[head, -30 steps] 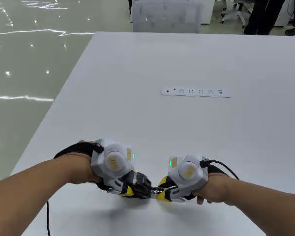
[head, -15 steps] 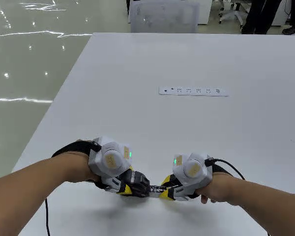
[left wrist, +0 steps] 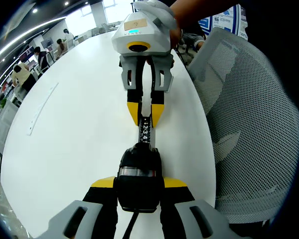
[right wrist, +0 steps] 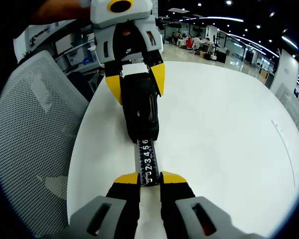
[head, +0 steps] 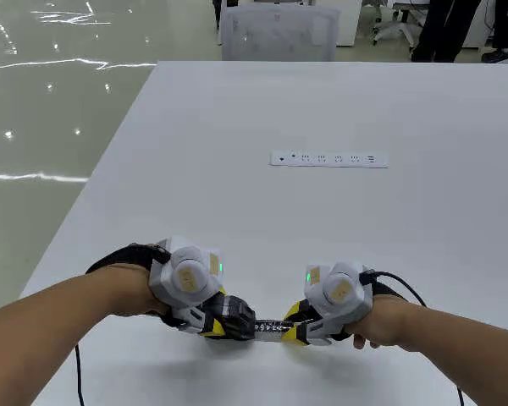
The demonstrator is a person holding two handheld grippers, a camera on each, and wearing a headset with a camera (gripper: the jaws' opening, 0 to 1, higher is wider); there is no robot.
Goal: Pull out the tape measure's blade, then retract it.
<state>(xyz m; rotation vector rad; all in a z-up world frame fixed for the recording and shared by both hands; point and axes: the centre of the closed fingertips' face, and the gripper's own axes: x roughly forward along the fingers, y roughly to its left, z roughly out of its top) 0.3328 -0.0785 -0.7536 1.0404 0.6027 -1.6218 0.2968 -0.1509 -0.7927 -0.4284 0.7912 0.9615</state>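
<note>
Tape measure (head: 231, 319) is down at the near edge of your bench (head: 339, 220), black case clamped in your left gripper (left wrist: 138, 183) jaws, and your right gripper (right wrist: 149, 180) jaws are pinching the blade (right wrist: 146, 158) tip, with a short numbered stretch showing between the two.

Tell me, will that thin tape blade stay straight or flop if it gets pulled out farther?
It looks stiff now: the short blade spans straight between the tape measure case and the right gripper. Pulled farther, a thin strip like this would likely sag or buckle. It may also snap back if let go, since it feeds into the case.
</note>
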